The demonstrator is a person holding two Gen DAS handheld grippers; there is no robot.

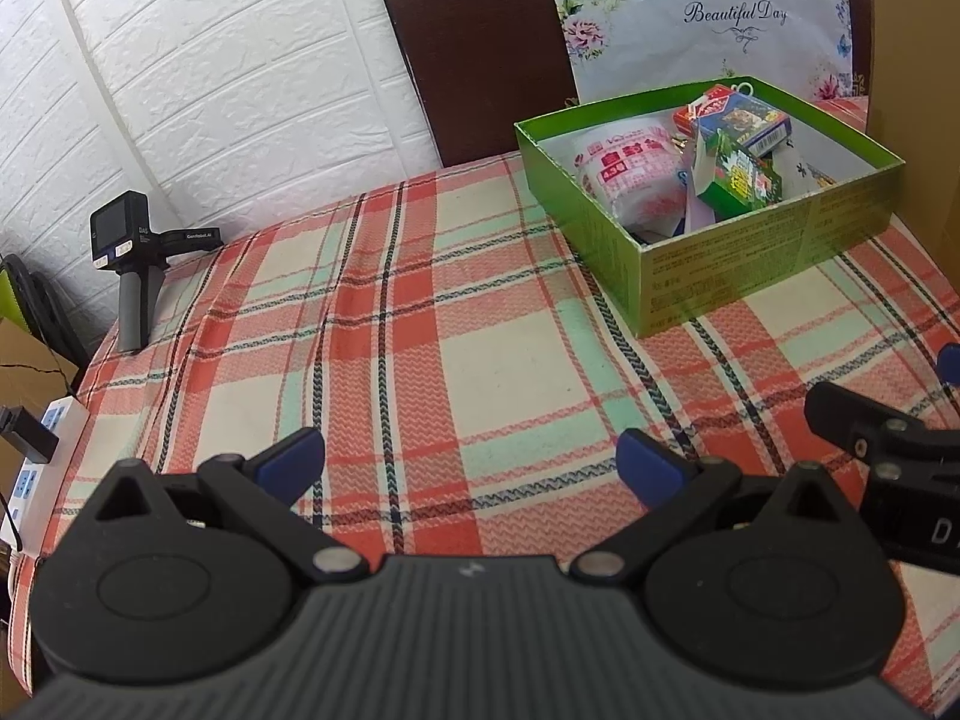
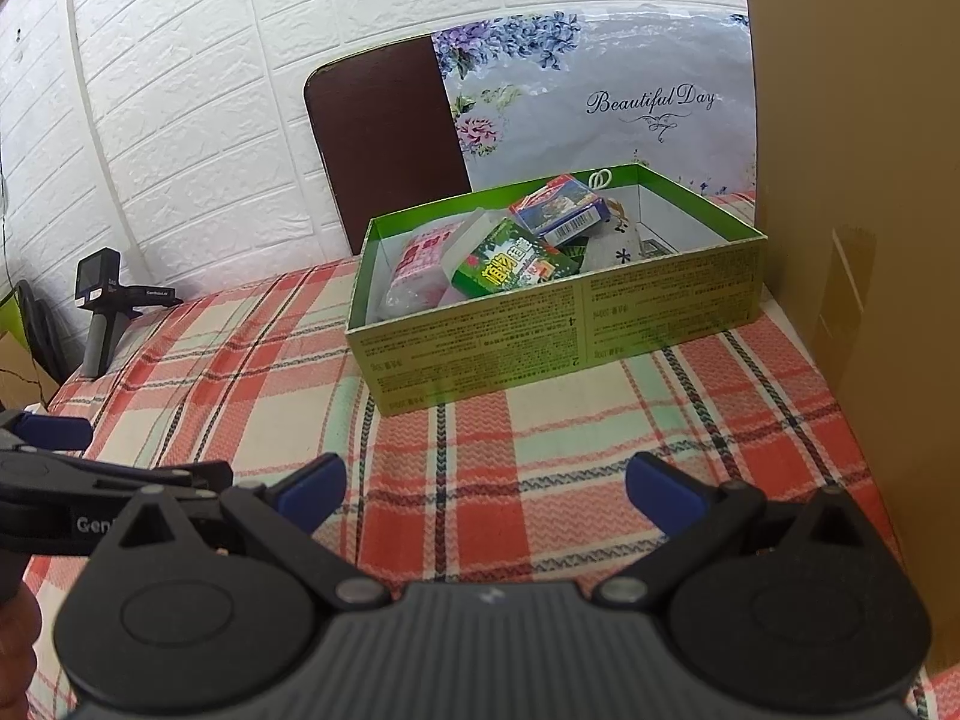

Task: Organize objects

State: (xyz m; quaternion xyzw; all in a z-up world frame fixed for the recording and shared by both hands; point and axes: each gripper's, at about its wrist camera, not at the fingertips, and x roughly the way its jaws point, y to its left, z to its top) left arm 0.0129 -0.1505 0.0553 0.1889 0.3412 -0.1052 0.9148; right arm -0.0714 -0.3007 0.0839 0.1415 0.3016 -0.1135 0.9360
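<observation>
A green cardboard box point(image 1: 744, 267) point(image 2: 564, 324) stands on the plaid tablecloth at the far right. Inside it lie a pink-printed plastic pack point(image 1: 630, 174) point(image 2: 423, 267), a green carton point(image 1: 744, 180) point(image 2: 516, 267), a blue card box point(image 1: 744, 117) point(image 2: 561, 207) and other small items. My left gripper point(image 1: 471, 465) is open and empty, low over the cloth, well short of the box. My right gripper point(image 2: 486, 489) is open and empty, in front of the box. Each gripper shows at the edge of the other's view.
A spare handheld camera grip point(image 1: 129, 264) point(image 2: 99, 312) stands at the table's far left corner. A brown chair back point(image 1: 480, 48) point(image 2: 390, 144) with a floral cover is behind the table. A cardboard panel point(image 2: 852, 240) rises along the right edge. A power strip point(image 1: 36, 456) lies off the left side.
</observation>
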